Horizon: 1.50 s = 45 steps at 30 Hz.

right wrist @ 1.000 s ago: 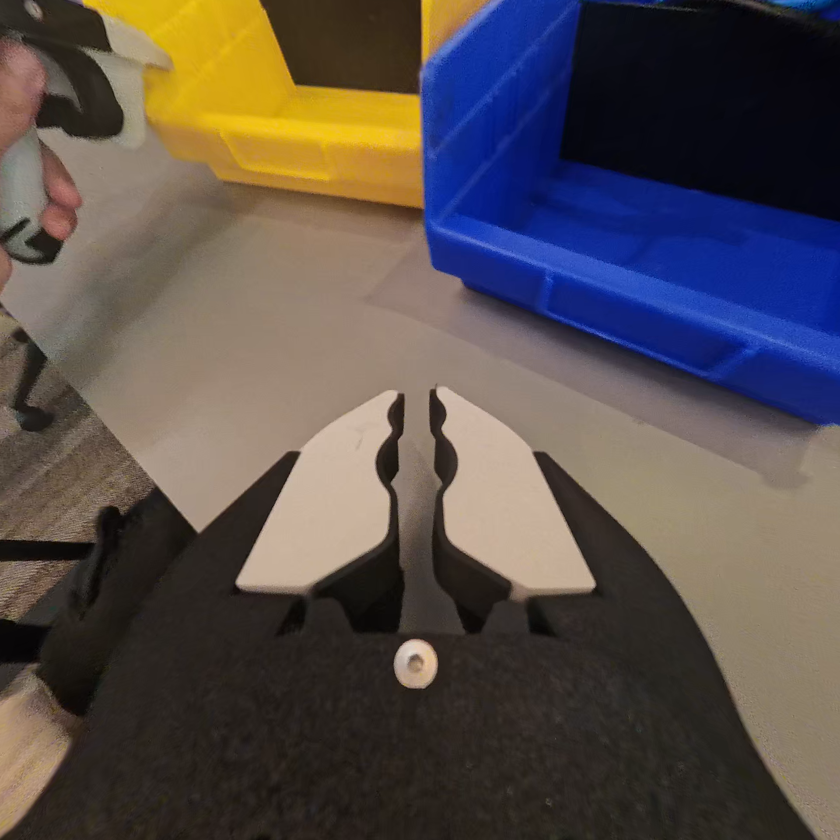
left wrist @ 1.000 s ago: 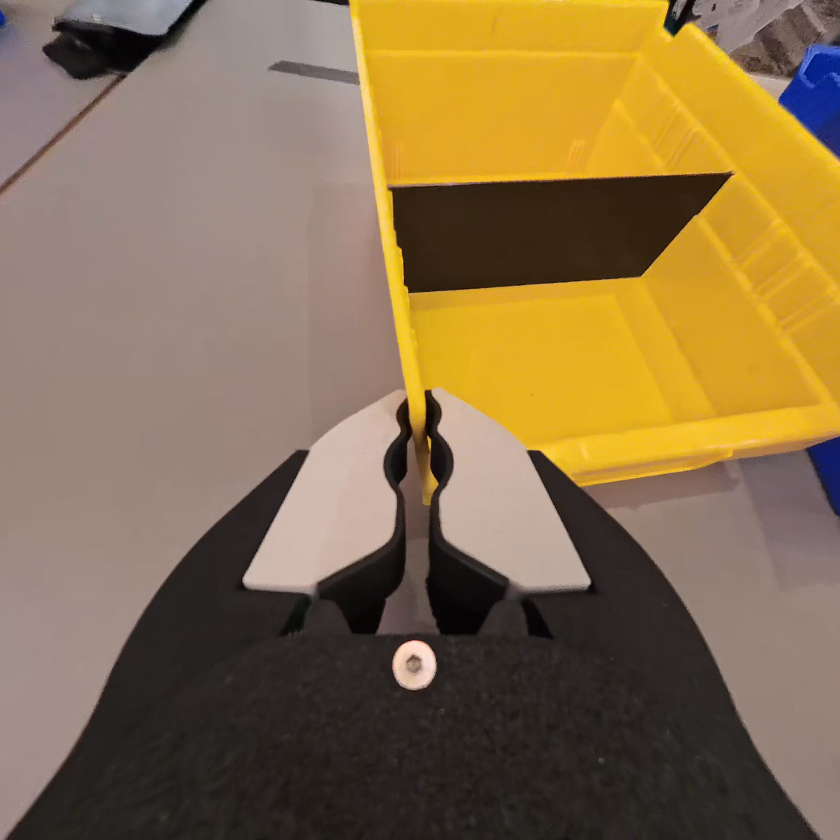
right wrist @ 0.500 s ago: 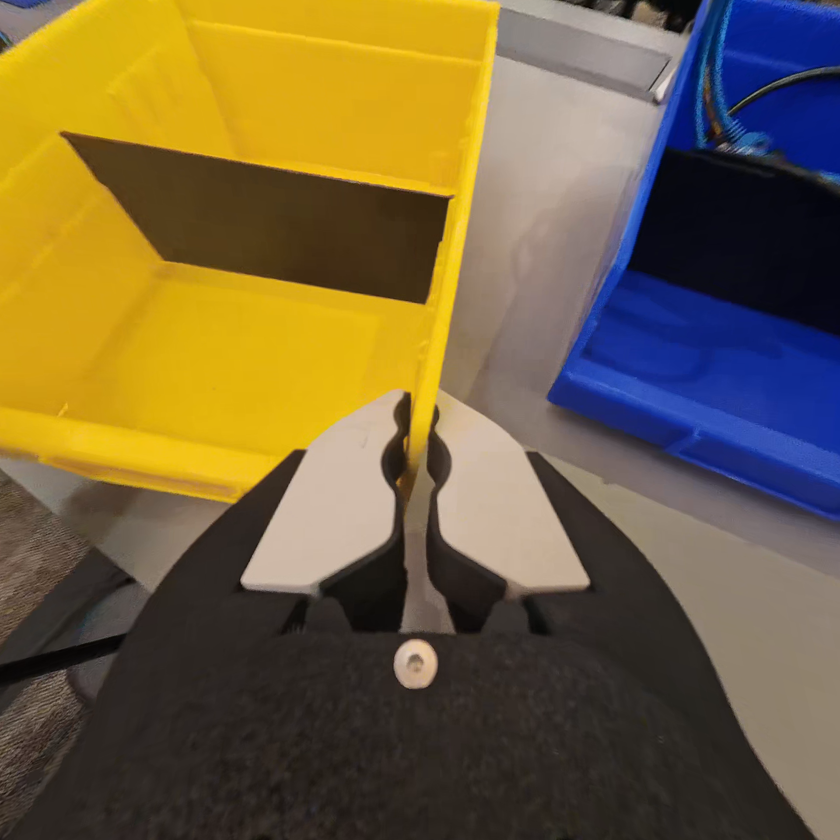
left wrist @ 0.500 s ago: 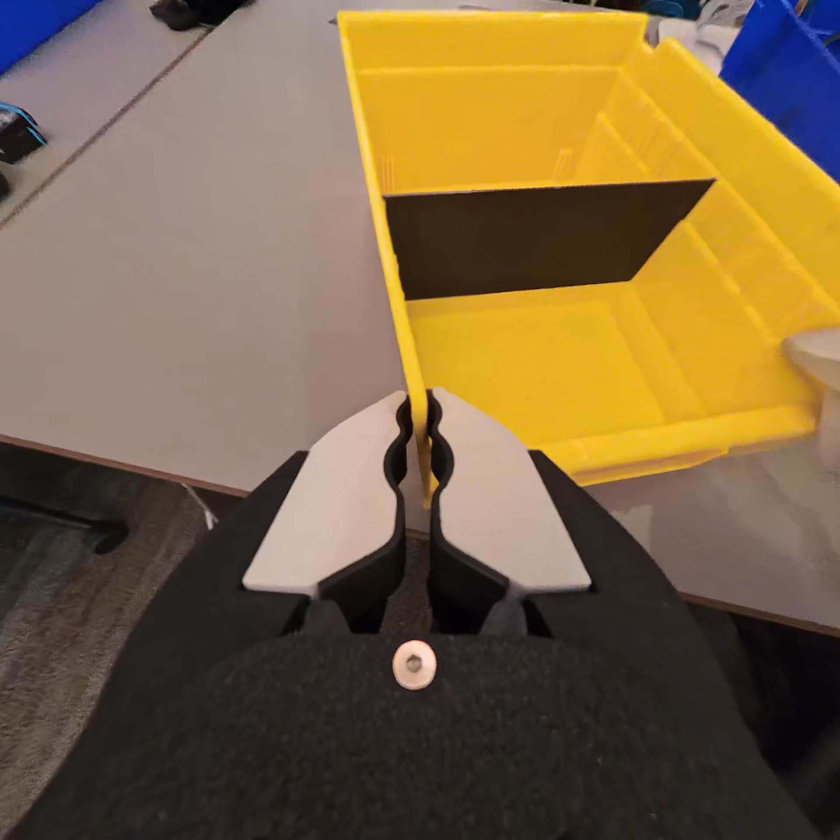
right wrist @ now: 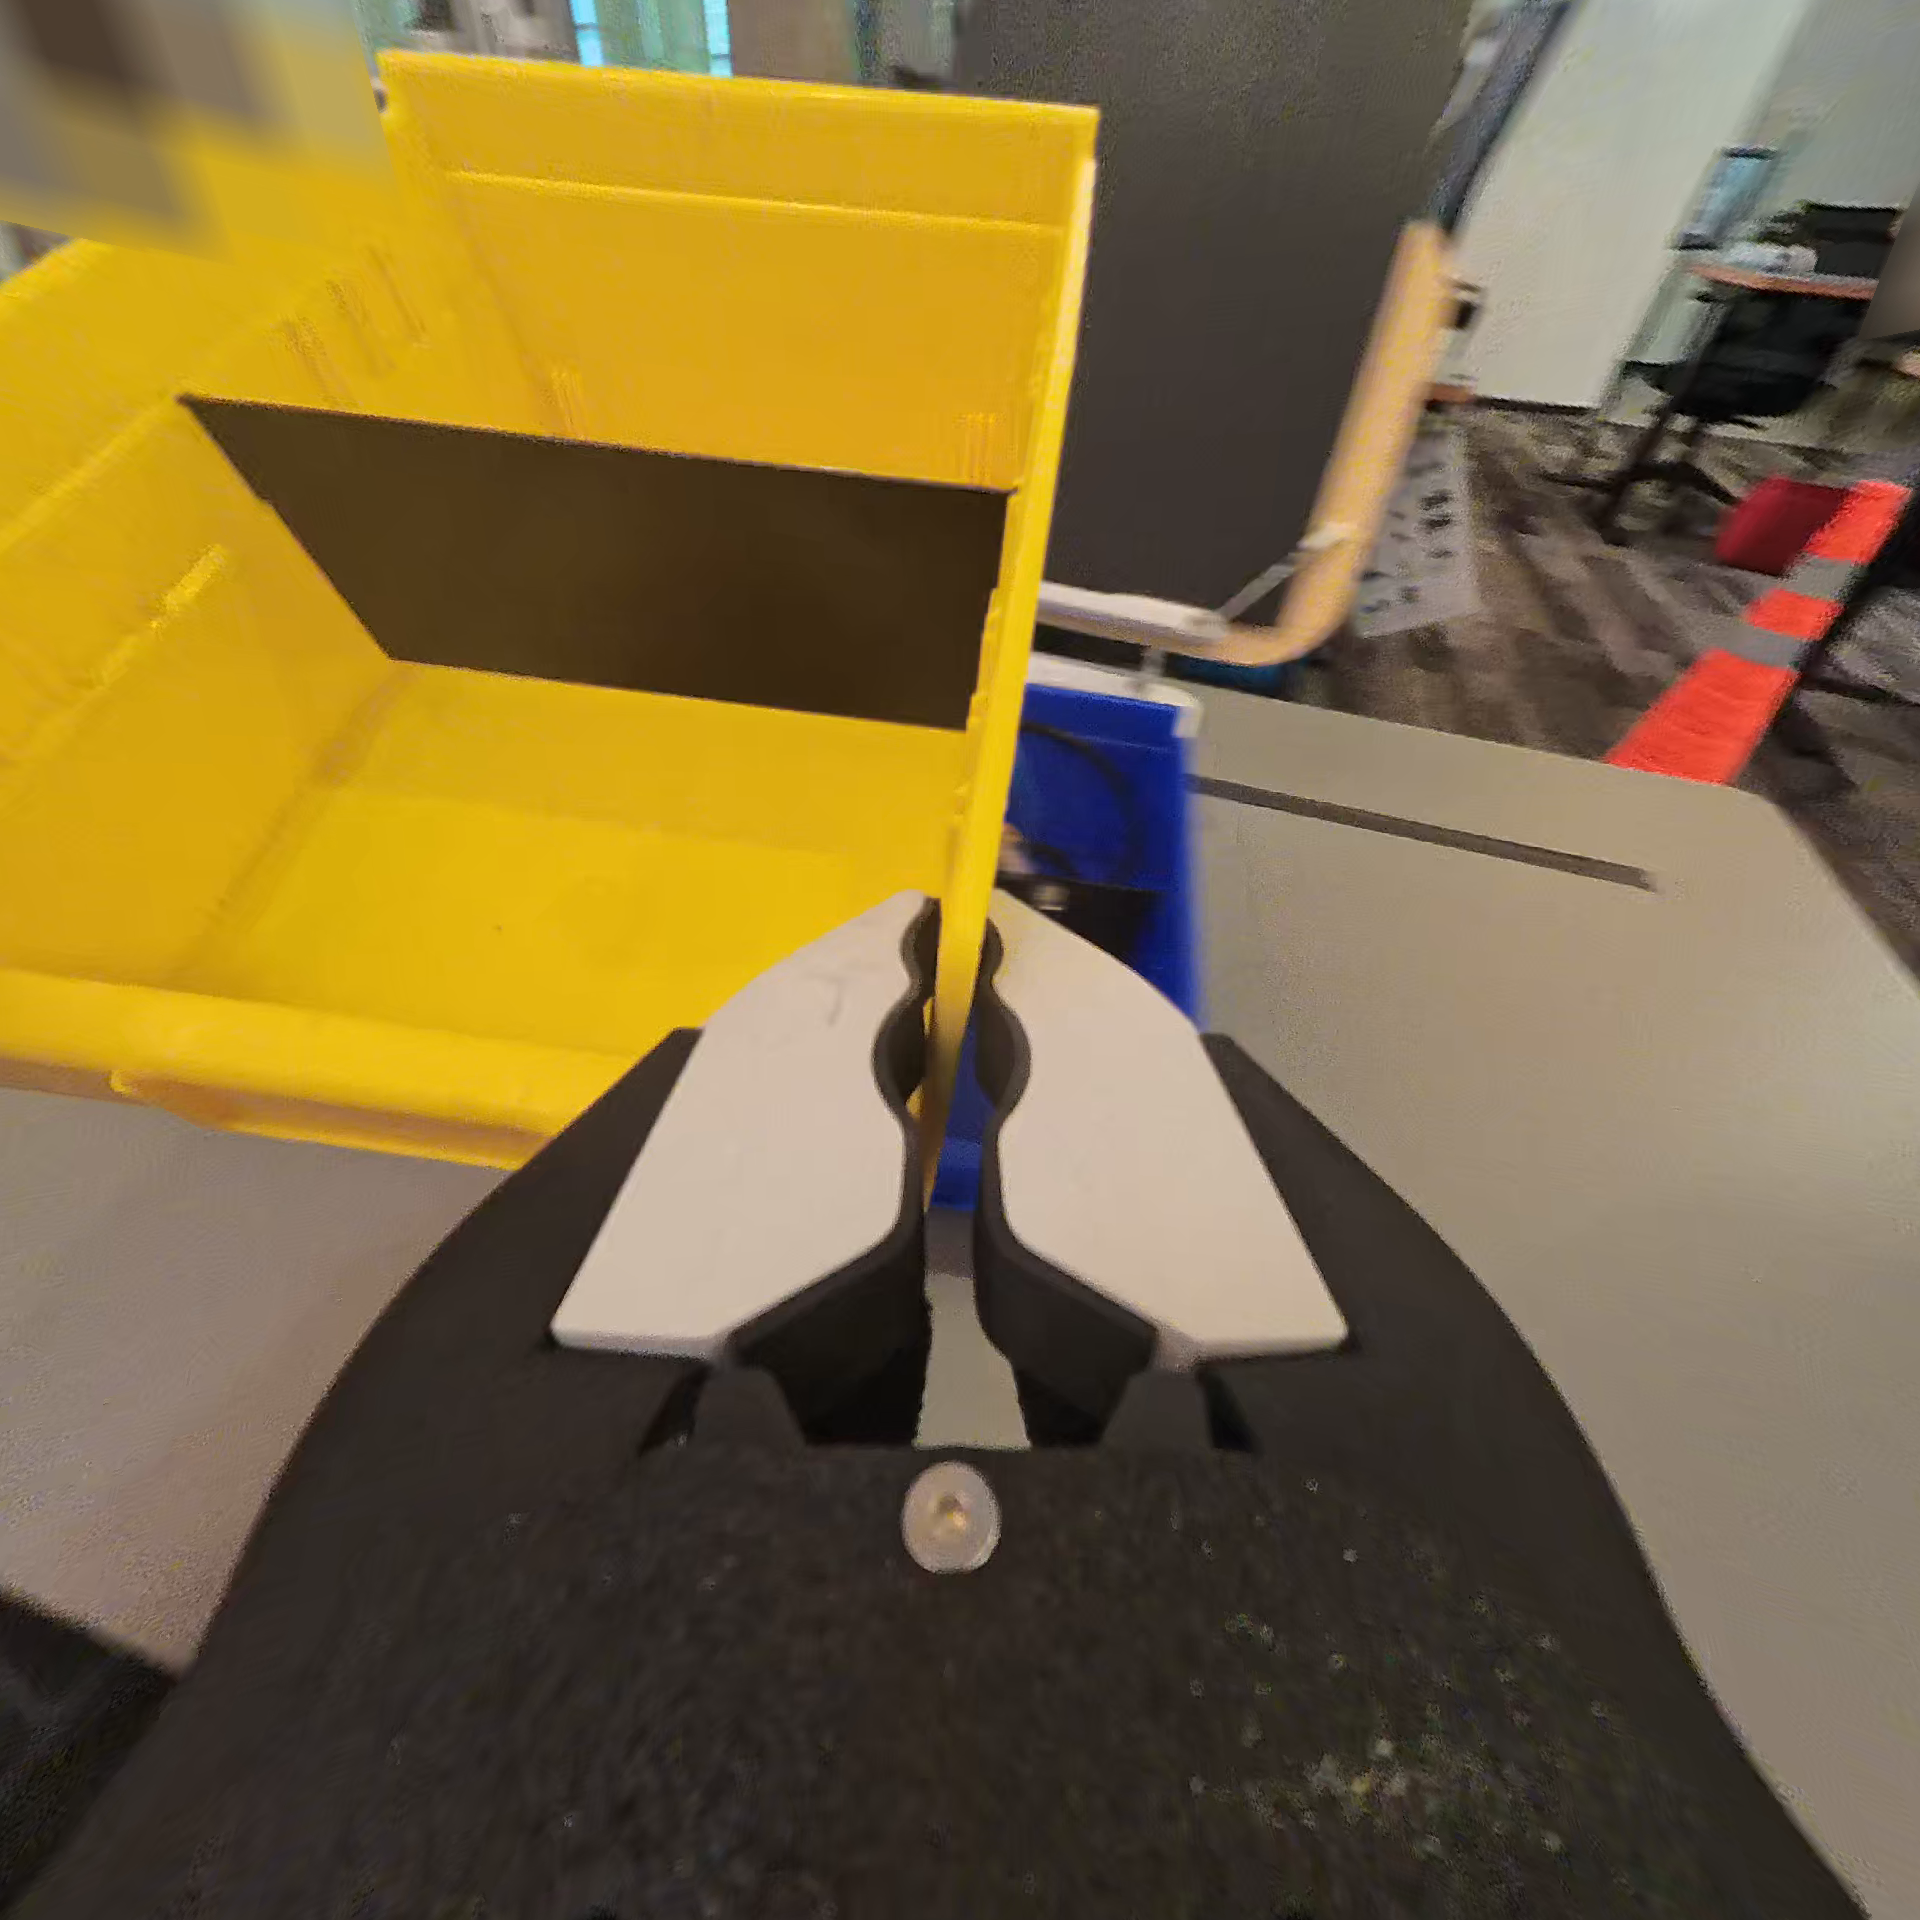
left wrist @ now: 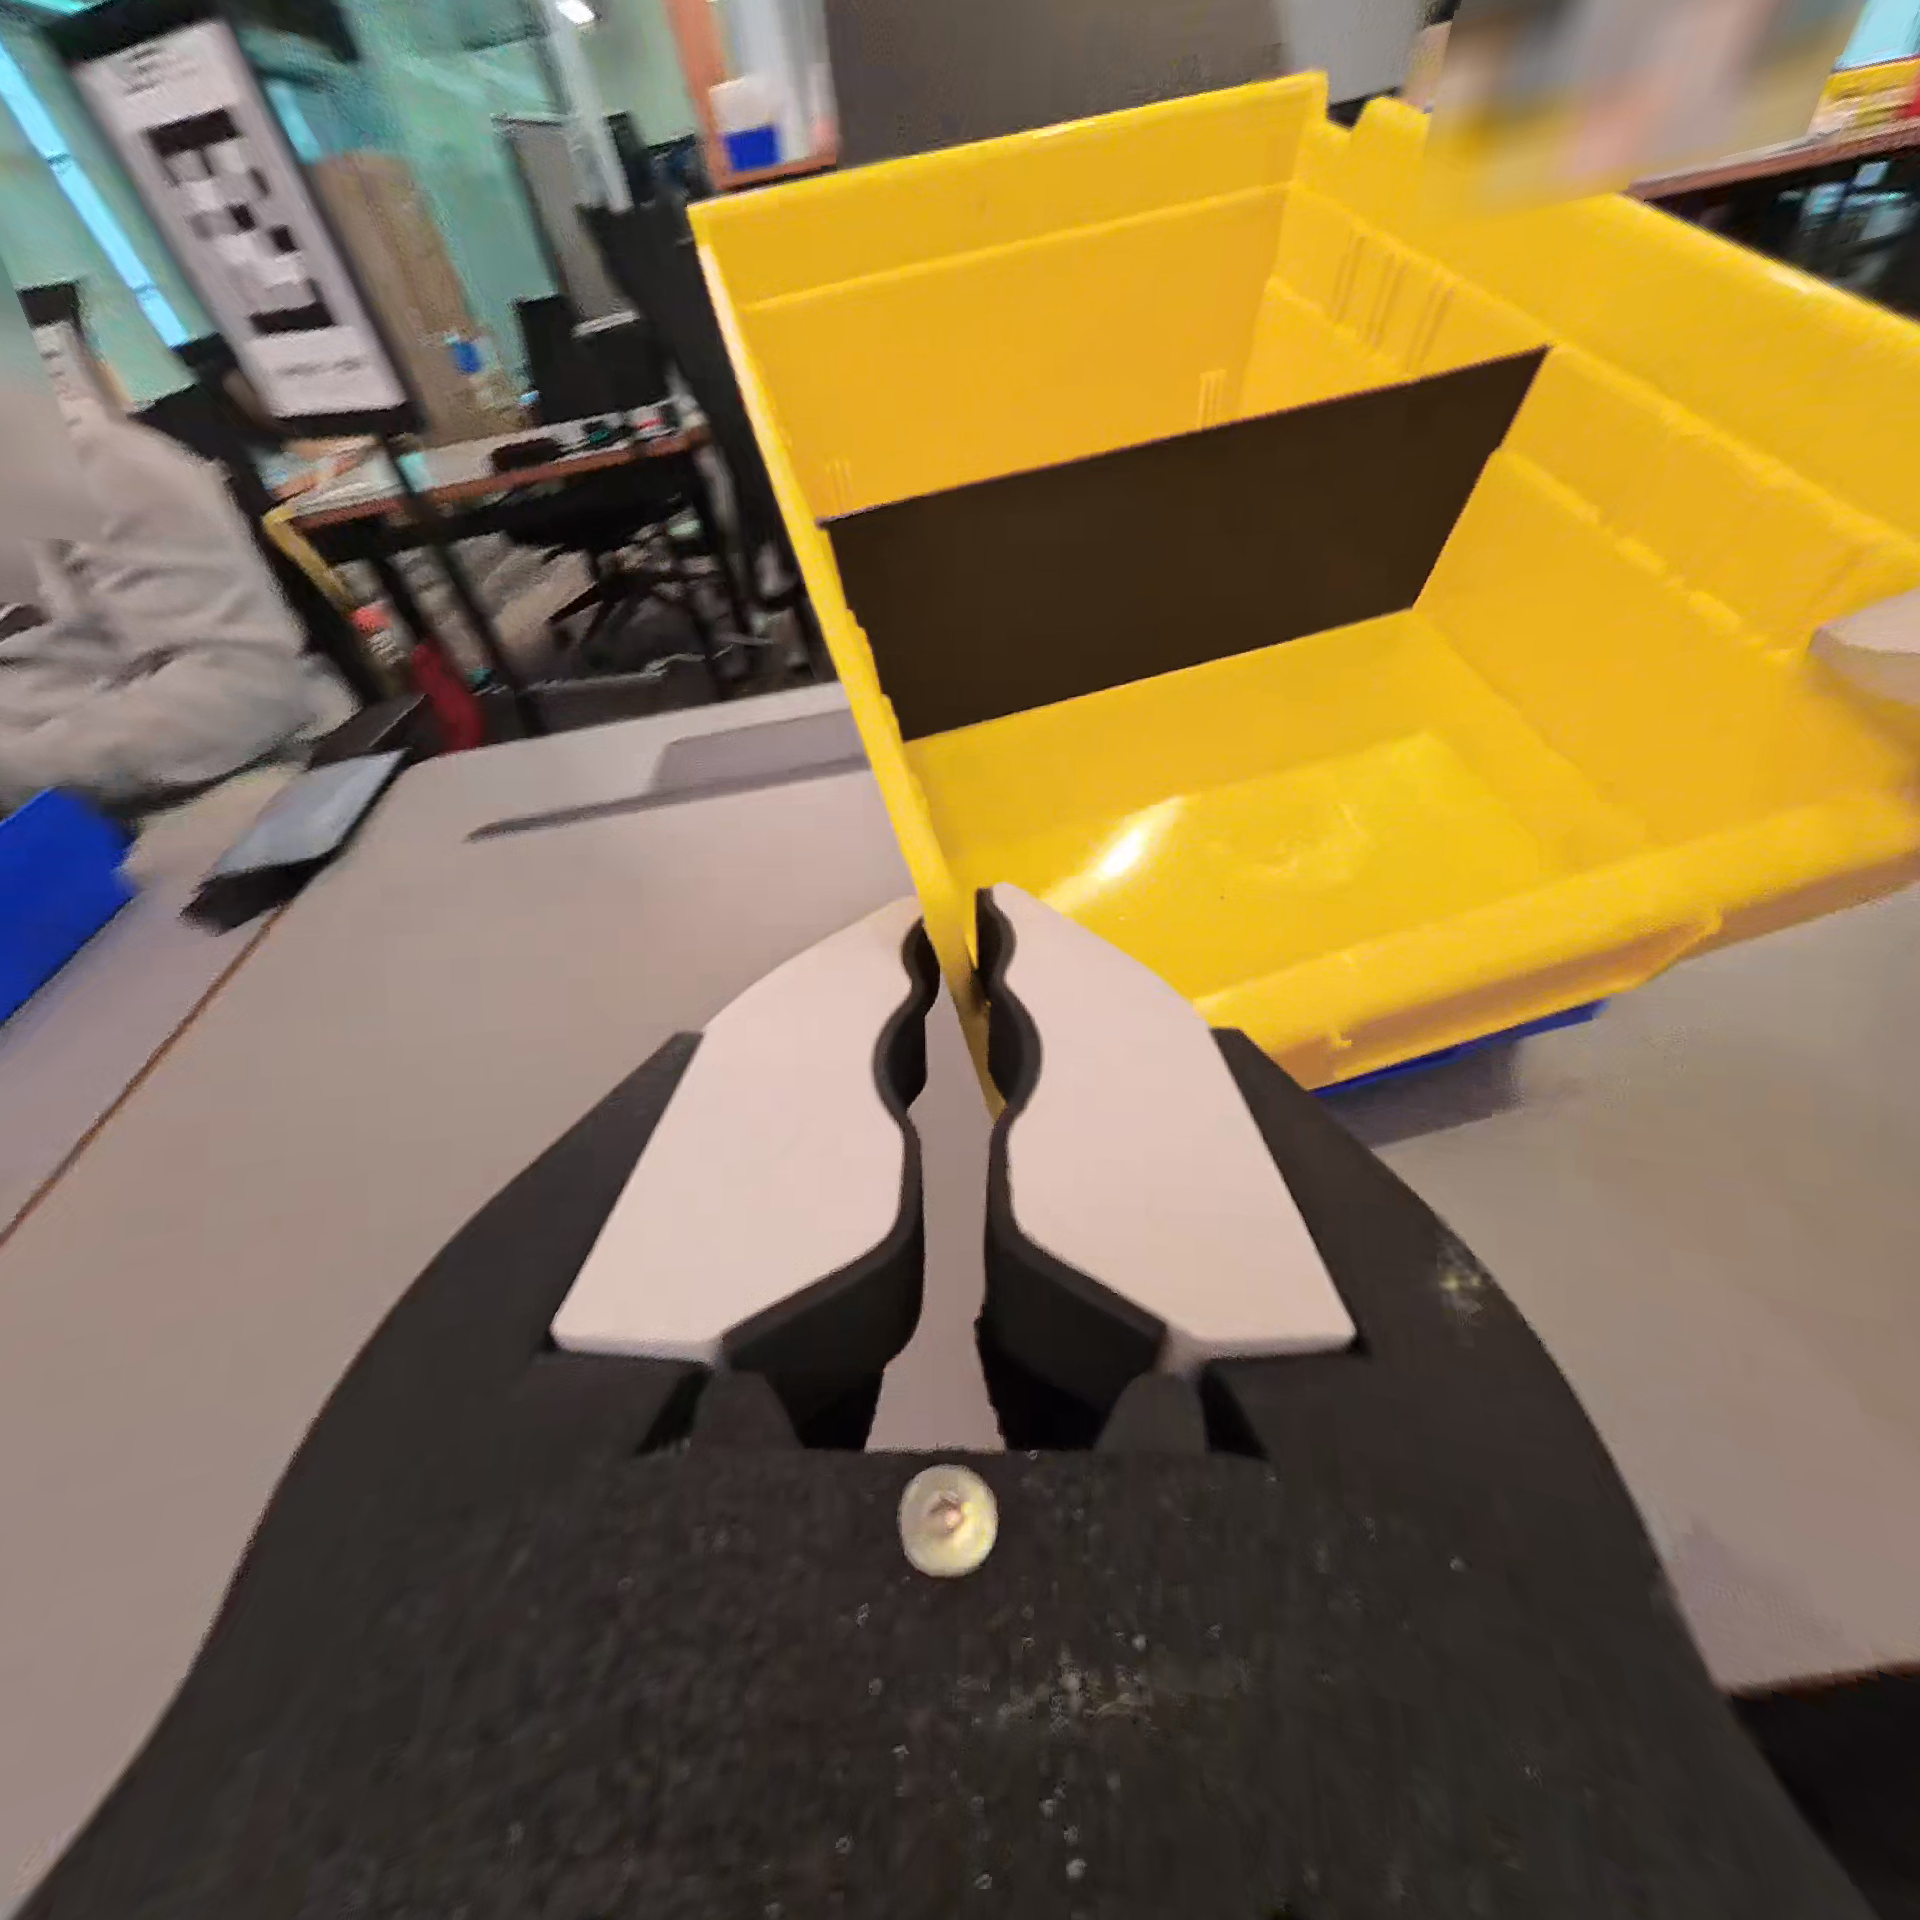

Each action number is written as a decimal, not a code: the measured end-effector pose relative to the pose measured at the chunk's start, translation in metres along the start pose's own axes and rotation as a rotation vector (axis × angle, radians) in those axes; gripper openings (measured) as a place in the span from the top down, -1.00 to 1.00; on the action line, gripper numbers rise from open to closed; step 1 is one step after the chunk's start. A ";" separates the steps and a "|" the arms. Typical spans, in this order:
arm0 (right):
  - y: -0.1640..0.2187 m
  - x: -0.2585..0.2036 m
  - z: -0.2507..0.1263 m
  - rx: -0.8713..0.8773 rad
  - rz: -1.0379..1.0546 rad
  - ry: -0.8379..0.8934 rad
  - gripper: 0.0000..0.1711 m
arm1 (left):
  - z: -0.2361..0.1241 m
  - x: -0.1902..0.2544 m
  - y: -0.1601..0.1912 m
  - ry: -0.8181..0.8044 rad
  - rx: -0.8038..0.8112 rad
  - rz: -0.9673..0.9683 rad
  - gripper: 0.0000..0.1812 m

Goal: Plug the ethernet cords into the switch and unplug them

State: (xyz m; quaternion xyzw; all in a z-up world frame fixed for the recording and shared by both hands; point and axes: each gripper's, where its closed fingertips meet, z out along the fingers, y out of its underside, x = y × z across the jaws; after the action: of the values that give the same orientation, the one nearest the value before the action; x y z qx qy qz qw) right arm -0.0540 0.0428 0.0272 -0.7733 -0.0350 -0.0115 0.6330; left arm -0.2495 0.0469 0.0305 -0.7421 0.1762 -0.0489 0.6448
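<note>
I hold two tongs, one in each hand. My left gripper (left wrist: 958, 940) is closed on the left side wall of the one yellow bin (left wrist: 1382, 831), near its front corner, the thin wall pinched between the two fingertips. My right gripper (right wrist: 961, 935) is closed on the right side wall of the same bin (right wrist: 468, 883), likewise near the front corner. The bin is tilted, its front lip low and its back wall high, and it sits raised above the grey table (left wrist: 436, 1039). Inside the bin stands one black divider (left wrist: 1153, 582), upright, spanning wall to wall and splitting the bin into two compartments; both compartments show only bare yellow plastic. Just behind and below the yellow bin lies one blue bin (right wrist: 1101, 790), resting on the table, with a black cable (right wrist: 1081, 758) and a dark object in it that I cannot identify; whether these are the ethernet cords and the switch, I cannot tell. Farther off at the left, one flat dark object (left wrist: 296, 831) lies on the table, and beyond it sits one person in a light top (left wrist: 125, 644).
</note>
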 end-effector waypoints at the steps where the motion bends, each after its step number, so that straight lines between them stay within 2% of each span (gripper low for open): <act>1: -0.001 0.030 -0.003 0.002 0.023 0.043 0.97 | 0.013 0.026 -0.008 0.039 0.008 0.009 0.94; 4: 0.001 0.123 -0.016 -0.001 0.030 0.174 0.97 | 0.051 0.114 -0.021 0.163 -0.012 -0.015 0.93; 6: 0.016 0.186 -0.025 -0.030 0.026 0.253 0.97 | 0.076 0.176 -0.022 0.242 -0.033 -0.007 0.93; 8: 0.045 0.240 -0.029 -0.099 0.037 0.288 0.97 | 0.099 0.233 -0.016 0.290 -0.063 0.021 0.93; 11: 0.100 0.299 -0.022 -0.224 0.087 0.244 0.96 | 0.128 0.298 0.007 0.332 -0.114 0.067 0.92; 15: 0.165 0.337 -0.009 -0.326 0.177 0.188 0.94 | 0.155 0.347 0.047 0.358 -0.178 0.150 0.91; 18: 0.182 0.347 0.001 -0.288 0.142 0.180 0.95 | 0.156 0.359 0.073 0.389 -0.211 0.163 0.89; 20: 0.186 0.346 0.004 -0.274 0.192 0.142 0.95 | 0.154 0.361 0.082 0.414 -0.202 0.159 0.87; 22: 0.186 0.342 0.005 -0.260 0.258 0.107 0.93 | 0.149 0.360 0.083 0.439 -0.196 0.157 0.86; 26: 0.186 0.342 0.006 -0.238 0.226 0.126 0.93 | 0.139 0.361 0.081 0.524 -0.212 0.192 0.73; 27: 0.187 0.346 0.003 -0.252 0.210 0.149 0.85 | 0.132 0.355 0.075 0.531 -0.194 0.198 0.72; 29: 0.182 0.355 -0.010 -0.289 0.154 0.195 0.58 | 0.110 0.328 0.055 0.540 -0.133 0.181 0.72; 30: 0.174 0.359 -0.021 -0.290 0.121 0.219 0.50 | 0.096 0.310 0.043 0.555 -0.098 0.158 0.71; 33: 0.138 0.359 -0.050 -0.260 0.013 0.290 0.50 | 0.074 0.220 0.023 0.466 -0.056 0.092 0.69; 35: 0.109 0.330 -0.054 -0.212 -0.003 0.241 0.50 | 0.075 0.144 0.031 0.321 -0.101 0.021 0.69; 37: 0.090 0.275 -0.044 -0.175 0.025 0.111 0.51 | 0.076 0.088 0.040 0.253 -0.100 -0.064 0.68; 38: 0.087 0.243 -0.035 -0.177 0.032 0.030 0.52 | 0.077 0.074 0.044 0.271 -0.084 -0.084 0.59; 39: 0.090 0.208 -0.026 -0.212 0.025 -0.065 0.52 | 0.079 0.070 0.051 0.309 -0.082 -0.093 0.40; 41: 0.098 0.150 -0.006 -0.285 0.033 -0.195 0.43 | 0.091 0.058 0.079 0.276 -0.196 -0.129 0.40; 43: 0.105 0.111 0.017 -0.320 0.098 -0.242 0.47 | 0.103 0.056 0.108 0.258 -0.318 -0.181 0.38; 45: 0.117 0.085 0.042 -0.369 0.166 -0.232 0.42 | 0.115 0.059 0.122 0.261 -0.353 -0.229 0.38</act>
State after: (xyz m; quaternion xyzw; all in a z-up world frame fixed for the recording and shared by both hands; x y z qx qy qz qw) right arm 0.0381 0.0641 -0.0900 -0.8723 -0.0411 0.1234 0.4713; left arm -0.1843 0.1227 -0.1161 -0.8457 0.1786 -0.1859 0.4673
